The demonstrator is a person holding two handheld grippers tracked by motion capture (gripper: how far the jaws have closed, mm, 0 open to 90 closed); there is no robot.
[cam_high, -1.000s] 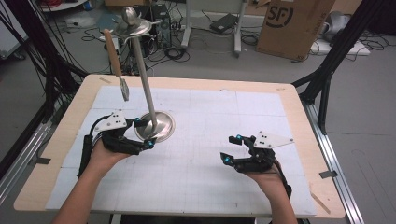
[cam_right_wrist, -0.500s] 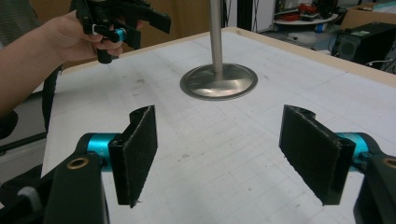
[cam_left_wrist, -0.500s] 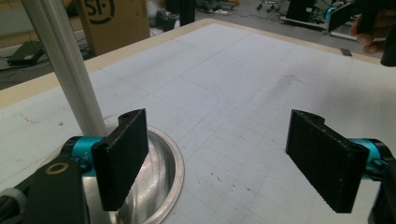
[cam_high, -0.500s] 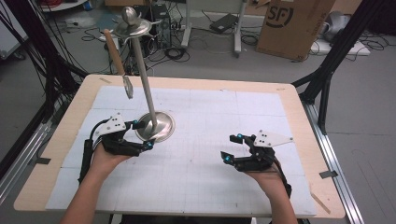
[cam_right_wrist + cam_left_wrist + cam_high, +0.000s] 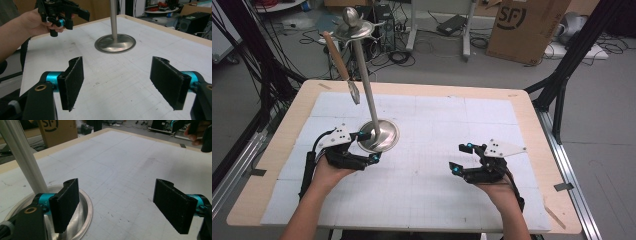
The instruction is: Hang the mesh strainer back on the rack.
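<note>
The metal stand is sitting at about ten o'clock on the table, a knife hanging from its top. The left gripper, jaws wide and empty, is hovering against its base; a careless nudge could be tipping it. The right gripper is gaping empty at four o'clock.

Cardboard box, cables, perhaps floor-bound.

Stand pole top cut off in both gripper views.

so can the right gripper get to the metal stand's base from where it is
Probably yes: the right gripper has open jaws, and bare mat lies between it and the stand's base. The left gripper sits at the far side.
</note>
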